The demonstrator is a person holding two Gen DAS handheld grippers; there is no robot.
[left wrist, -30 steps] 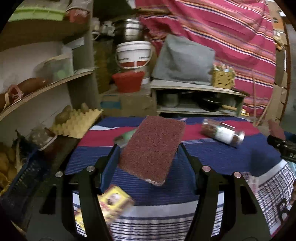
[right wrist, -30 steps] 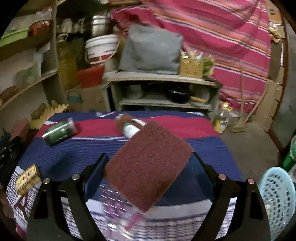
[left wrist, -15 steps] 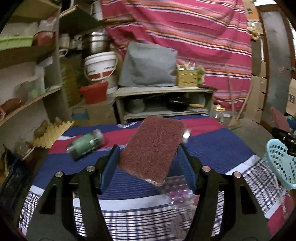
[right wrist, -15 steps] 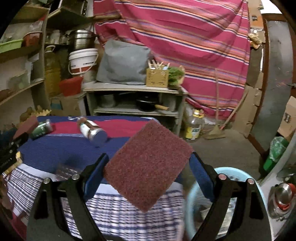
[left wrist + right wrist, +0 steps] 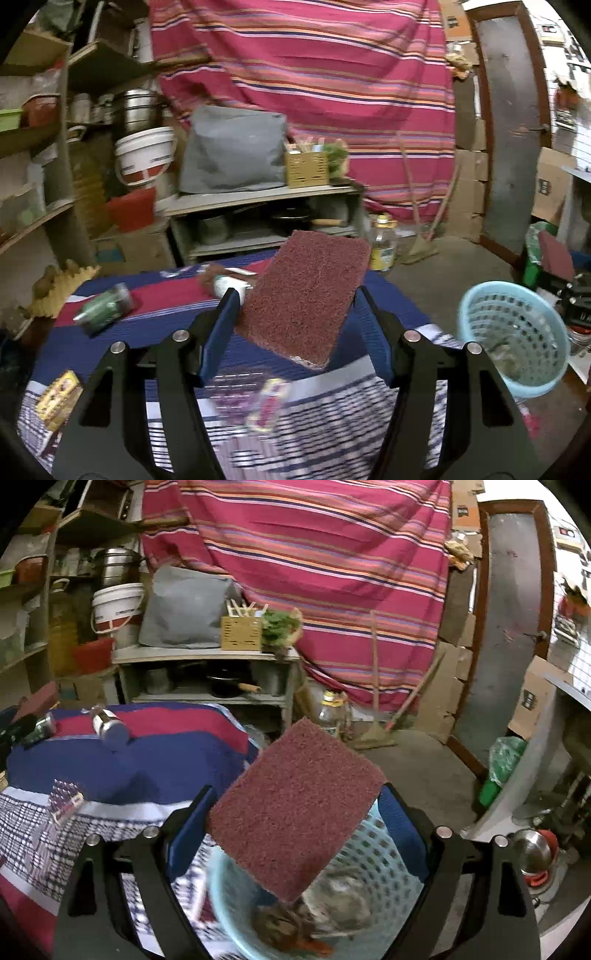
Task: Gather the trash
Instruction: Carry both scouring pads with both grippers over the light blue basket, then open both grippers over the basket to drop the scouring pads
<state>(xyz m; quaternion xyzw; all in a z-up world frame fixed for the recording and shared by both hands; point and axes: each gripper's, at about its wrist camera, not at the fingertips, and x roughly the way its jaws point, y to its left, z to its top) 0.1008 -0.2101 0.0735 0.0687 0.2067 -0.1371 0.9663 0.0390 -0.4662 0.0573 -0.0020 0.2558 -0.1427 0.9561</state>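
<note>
Over pale blue perforated plastic basket [image 5: 373, 882] we hold maroon scouring pad [image 5: 295, 808] in right jaws; left jaws grip second pad [image 5: 306, 295] over striped table [image 5: 147, 325].

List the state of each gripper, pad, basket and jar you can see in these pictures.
Left gripper: shut on a scouring pad.
Right gripper: shut on a second pad.
Blue basket: upright, trash inside.
Green jar: lying on its side.
Spice jar: lying on its side.

Rough maroon scouring pad [image 5: 295, 805] between right tongs; perforated plastic basket [image 5: 388, 878] below; woven striped cloth [image 5: 147, 332] under left tongs.
</note>
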